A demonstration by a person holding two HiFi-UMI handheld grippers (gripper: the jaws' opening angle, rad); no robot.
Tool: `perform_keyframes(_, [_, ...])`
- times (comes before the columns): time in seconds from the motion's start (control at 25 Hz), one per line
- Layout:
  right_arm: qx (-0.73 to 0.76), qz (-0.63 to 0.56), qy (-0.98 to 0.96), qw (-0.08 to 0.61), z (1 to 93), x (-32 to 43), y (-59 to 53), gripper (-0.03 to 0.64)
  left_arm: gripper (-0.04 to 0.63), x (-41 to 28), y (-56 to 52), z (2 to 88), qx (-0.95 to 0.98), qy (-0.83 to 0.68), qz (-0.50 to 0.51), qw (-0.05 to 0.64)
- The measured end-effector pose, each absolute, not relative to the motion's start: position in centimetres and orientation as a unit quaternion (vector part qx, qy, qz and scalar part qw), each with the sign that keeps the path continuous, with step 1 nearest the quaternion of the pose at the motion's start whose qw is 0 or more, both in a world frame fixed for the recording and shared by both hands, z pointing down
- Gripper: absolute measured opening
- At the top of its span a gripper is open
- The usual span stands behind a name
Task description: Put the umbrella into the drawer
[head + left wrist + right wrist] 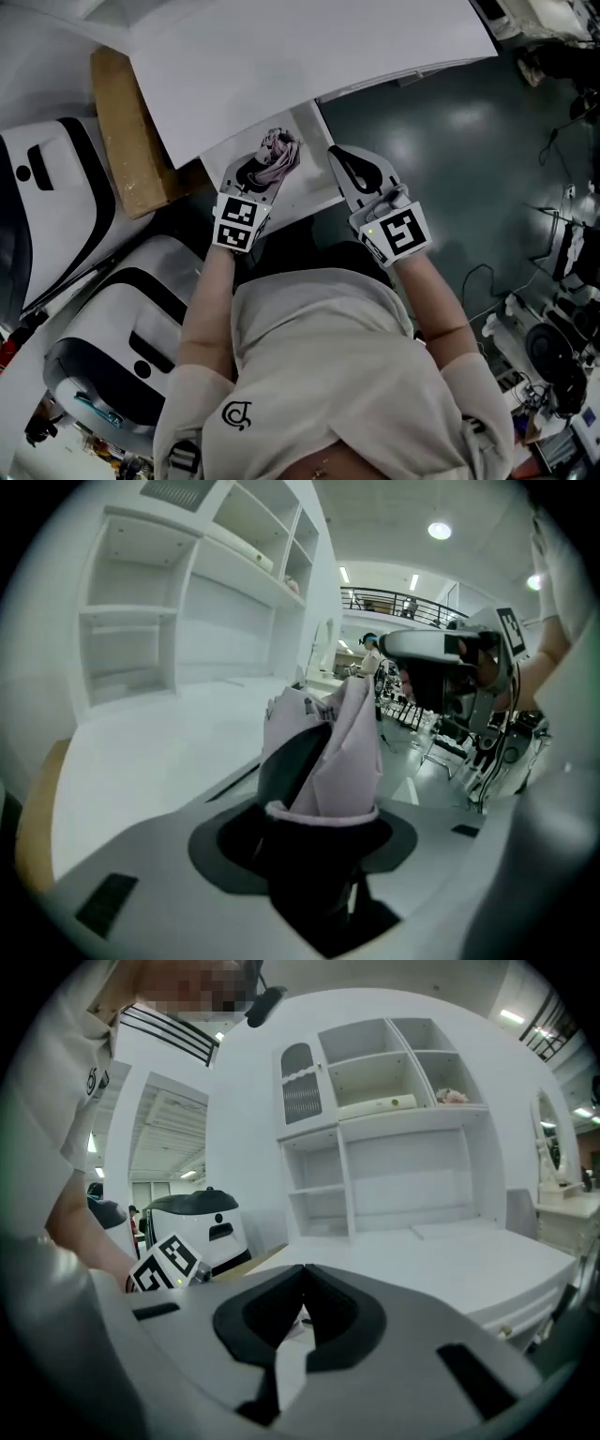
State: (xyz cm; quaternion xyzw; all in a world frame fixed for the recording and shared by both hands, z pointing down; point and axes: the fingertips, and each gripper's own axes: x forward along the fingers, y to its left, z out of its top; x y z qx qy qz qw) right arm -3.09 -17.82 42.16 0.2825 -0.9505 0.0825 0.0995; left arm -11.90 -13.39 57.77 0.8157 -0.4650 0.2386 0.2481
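Above the desk edge, left tool grips one umbrella; right tool closed.

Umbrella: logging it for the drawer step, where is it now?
Head view, left of centre: the folded pink umbrella is clamped in the left gripper, at the white desk's front edge.

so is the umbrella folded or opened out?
Folded. The umbrella is a compact bundle of pinkish fabric wrapped on itself, clamped between the jaws of the left gripper; no canopy is spread.
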Motion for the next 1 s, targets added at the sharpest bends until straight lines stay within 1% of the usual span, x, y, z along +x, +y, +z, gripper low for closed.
perform_keyframes(0.36, [0.337,0.126,-0.924,0.127,46.8,-1.2,-20.9,0.006,0.225,-10.3,-15.5,68.1,0.810,-0.399,0.301,0.306])
perform_keyframes(0.64, [0.356,0.151,-0.910,0.149,49.8,0.1,-21.8,0.006,0.227,-9.0,-15.9,73.2,0.801,-0.361,0.344,0.333])
perform_keyframes(1.0, [0.386,0.179,-0.891,0.158,51.6,1.5,-21.8,0.006,0.233,-9.1,-15.3,78.2,0.770,-0.350,0.388,0.366])
